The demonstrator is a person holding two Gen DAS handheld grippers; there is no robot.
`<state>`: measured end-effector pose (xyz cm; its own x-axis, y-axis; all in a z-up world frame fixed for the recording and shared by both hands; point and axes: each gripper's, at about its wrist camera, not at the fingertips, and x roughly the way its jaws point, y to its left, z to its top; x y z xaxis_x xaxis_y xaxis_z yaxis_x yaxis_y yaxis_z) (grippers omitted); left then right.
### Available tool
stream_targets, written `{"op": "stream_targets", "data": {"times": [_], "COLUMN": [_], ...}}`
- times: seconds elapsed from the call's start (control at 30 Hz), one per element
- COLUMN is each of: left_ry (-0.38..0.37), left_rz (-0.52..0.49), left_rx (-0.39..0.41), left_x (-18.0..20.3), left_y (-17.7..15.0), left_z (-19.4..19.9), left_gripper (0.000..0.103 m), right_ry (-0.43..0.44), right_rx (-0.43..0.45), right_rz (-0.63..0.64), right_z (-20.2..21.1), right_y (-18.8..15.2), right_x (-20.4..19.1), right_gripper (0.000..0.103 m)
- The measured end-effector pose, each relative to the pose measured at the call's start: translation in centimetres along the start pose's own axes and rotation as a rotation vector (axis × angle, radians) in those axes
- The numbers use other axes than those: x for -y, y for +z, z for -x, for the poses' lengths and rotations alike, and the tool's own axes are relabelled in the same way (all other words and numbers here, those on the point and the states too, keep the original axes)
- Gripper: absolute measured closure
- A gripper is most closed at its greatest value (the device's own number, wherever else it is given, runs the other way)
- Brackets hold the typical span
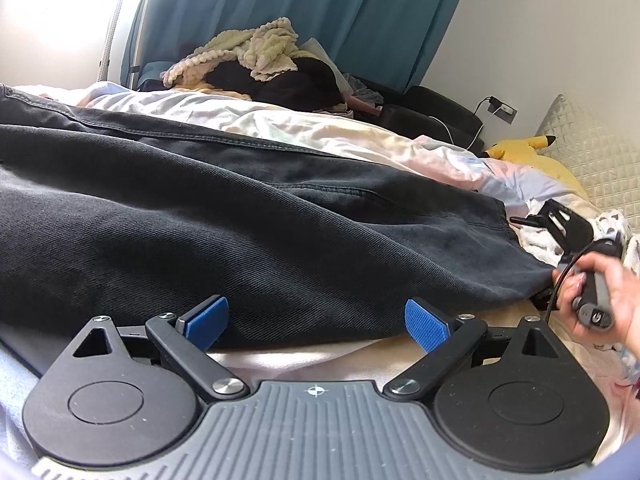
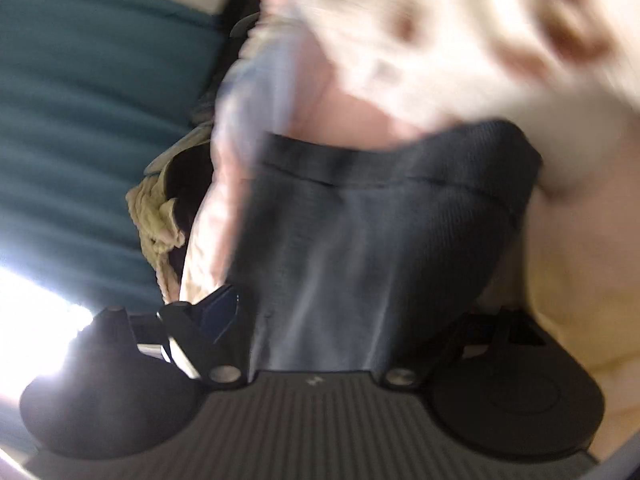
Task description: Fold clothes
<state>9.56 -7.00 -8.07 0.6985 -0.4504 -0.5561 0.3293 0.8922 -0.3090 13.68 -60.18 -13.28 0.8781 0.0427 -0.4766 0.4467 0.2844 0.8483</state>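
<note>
Black jeans (image 1: 240, 208) lie spread across the bed sheet (image 1: 304, 128). In the left wrist view my left gripper (image 1: 316, 312) is open at their near edge. Its blue pads (image 1: 424, 324) stand wide on either side of the denim and do not press it. At the jeans' right end a hand (image 1: 600, 296) holds the right gripper's handle, rolled onto its side. The right wrist view is blurred. There the jeans' hemmed end (image 2: 380, 216) fills the gap of my right gripper (image 2: 352, 304), whose jaws stand wide. One finger (image 2: 220, 308) shows and the cloth hides the other.
A knitted cream blanket on dark clothes (image 1: 256, 52) is heaped behind the bed, before a teal curtain (image 1: 320, 8). A yellow plush toy (image 1: 520, 146) and a quilted pillow (image 1: 592, 160) lie at the right. White patterned fabric (image 2: 440, 40) sits beyond the hem.
</note>
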Motion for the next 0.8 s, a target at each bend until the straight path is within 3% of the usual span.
{"op": "stream_targets", "data": {"times": [0.07,0.13,0.23,0.27,0.33,0.37,0.47,0.63,0.8], "left_ry": [-0.003,-0.005,-0.007,-0.004,0.002,0.005,0.012,0.002,0.05], "left_rz": [0.0,0.0,-0.006,-0.009,-0.017,-0.024,-0.056,-0.085,-0.095], "left_rx": [0.001,0.004,0.012,0.019,0.033,0.043,0.08,0.163,0.212], "left_x": [0.0,0.0,0.0,0.0,0.1,0.2,0.6,1.3,2.4], "left_y": [0.0,0.0,-0.1,-0.1,-0.1,-0.1,0.0,1.4,4.7], "left_z": [0.0,0.0,0.0,0.1,0.2,0.3,0.9,2.1,0.7], "left_gripper": [0.007,0.007,0.007,0.007,0.007,0.007,0.007,0.007,0.007], "right_ry": [0.046,0.126,0.119,0.086,0.013,-0.012,0.025,0.099,0.07], "right_rx": [-0.002,0.031,0.044,0.054,0.088,0.105,0.164,0.249,0.262], "right_rz": [-0.034,0.05,0.175,0.189,0.233,0.257,0.253,0.288,0.182], "right_z": [-0.5,-0.4,-0.9,-1.0,-0.8,-0.5,0.0,2.6,5.7], "right_y": [0.1,0.1,-0.4,-0.7,-1.0,-1.2,-0.6,-0.8,-0.4], "right_x": [1.1,-0.2,-1.8,-1.6,-1.4,-1.4,-1.9,-4.6,-3.2], "right_gripper": [0.018,0.018,0.021,0.03,0.084,0.087,0.095,0.097,0.097]}}
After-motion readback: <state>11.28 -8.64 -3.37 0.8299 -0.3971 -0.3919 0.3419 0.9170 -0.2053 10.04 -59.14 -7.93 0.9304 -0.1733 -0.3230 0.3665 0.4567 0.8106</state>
